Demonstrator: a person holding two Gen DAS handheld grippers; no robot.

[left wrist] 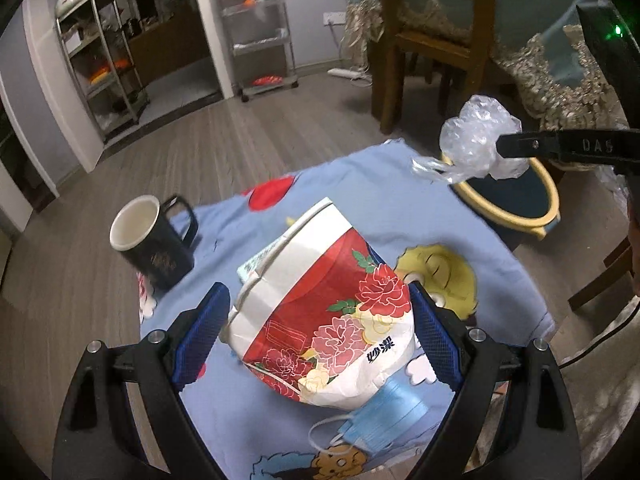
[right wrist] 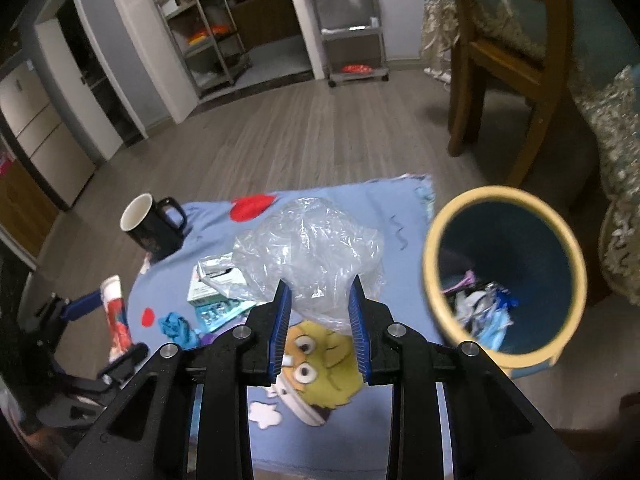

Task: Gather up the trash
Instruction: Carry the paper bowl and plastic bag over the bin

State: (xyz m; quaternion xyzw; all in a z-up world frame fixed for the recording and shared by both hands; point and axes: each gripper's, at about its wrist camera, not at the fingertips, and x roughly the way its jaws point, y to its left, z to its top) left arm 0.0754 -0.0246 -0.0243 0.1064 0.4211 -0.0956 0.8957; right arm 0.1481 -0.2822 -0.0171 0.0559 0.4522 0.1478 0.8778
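Note:
My left gripper [left wrist: 320,300] is shut on a red and white flowered package [left wrist: 320,312] and holds it over the blue cartoon cloth [left wrist: 240,420]. A blue face mask [left wrist: 384,412] lies under it. My right gripper [right wrist: 320,292] is shut on a crumpled clear plastic bag [right wrist: 308,248], which also shows in the left wrist view [left wrist: 476,140] above the bin's rim. The blue trash bin with a yellow rim [right wrist: 504,272] stands to the right of the cloth and holds several scraps. It also shows in the left wrist view [left wrist: 516,196].
A black mug [right wrist: 150,224] stands at the cloth's far left corner. A small box, blister packs [right wrist: 216,292] and a blue scrap [right wrist: 176,326] lie on the cloth. A wooden chair [right wrist: 504,60] and draped table stand behind the bin. Metal shelf racks [right wrist: 200,28] line the far wall.

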